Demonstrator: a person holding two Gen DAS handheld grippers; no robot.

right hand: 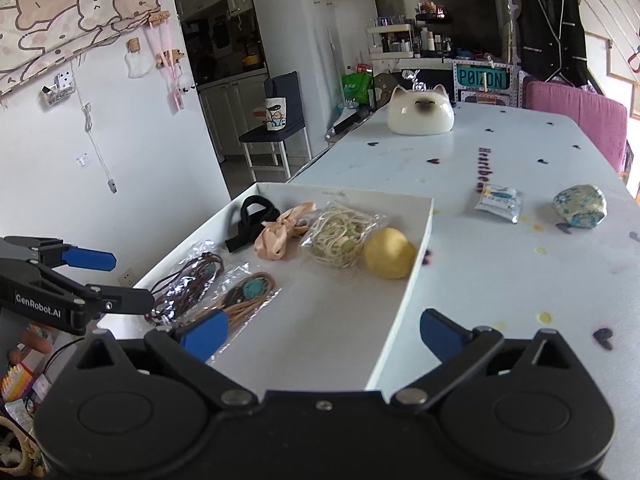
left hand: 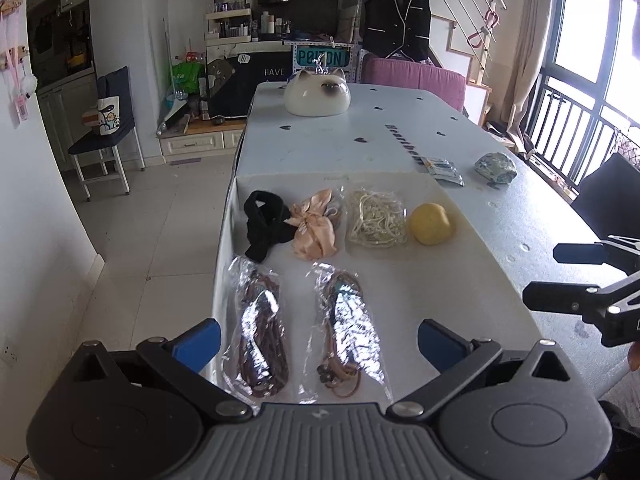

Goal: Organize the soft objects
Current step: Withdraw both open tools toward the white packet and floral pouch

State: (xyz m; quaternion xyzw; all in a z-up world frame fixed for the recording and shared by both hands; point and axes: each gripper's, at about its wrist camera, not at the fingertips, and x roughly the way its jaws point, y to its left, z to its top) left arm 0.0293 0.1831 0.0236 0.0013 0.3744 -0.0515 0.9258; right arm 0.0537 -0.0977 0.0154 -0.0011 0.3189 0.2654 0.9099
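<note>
- White table (left hand: 360, 148), printed with small dark hearts, filled the middle of both views and ran toward the upper centre.
- Shallow white tray (right hand: 416, 256) lay on the table's near end, its right wall running through the lower middle of the right wrist view.
- Cat-face ornament (left hand: 317, 92) stood at the table's far end, upper centre, well apart from the tray.
- Left gripper (left hand: 320, 344) hung at the bottom of its own frame, jaws spread wide and empty, above two clear bags of brown cords (left hand: 260, 328) and (left hand: 344, 320) lying side by side in the tray.
- Right gripper (right hand: 324, 336) spread equally wide, nothing between its blue pads, straddling the tray's right wall.
- Behind the bags, in a row from left to right across the tray: black fabric band (left hand: 266, 226), peach satin bow (left hand: 314, 228), bag of cream cord (left hand: 376, 220), yellow ball (left hand: 431, 224).
- Floral pouch (right hand: 580, 205) and small foil packet (right hand: 498, 202) lay outside the tray, on the bare table at the right of the frame, near each other.
</note>
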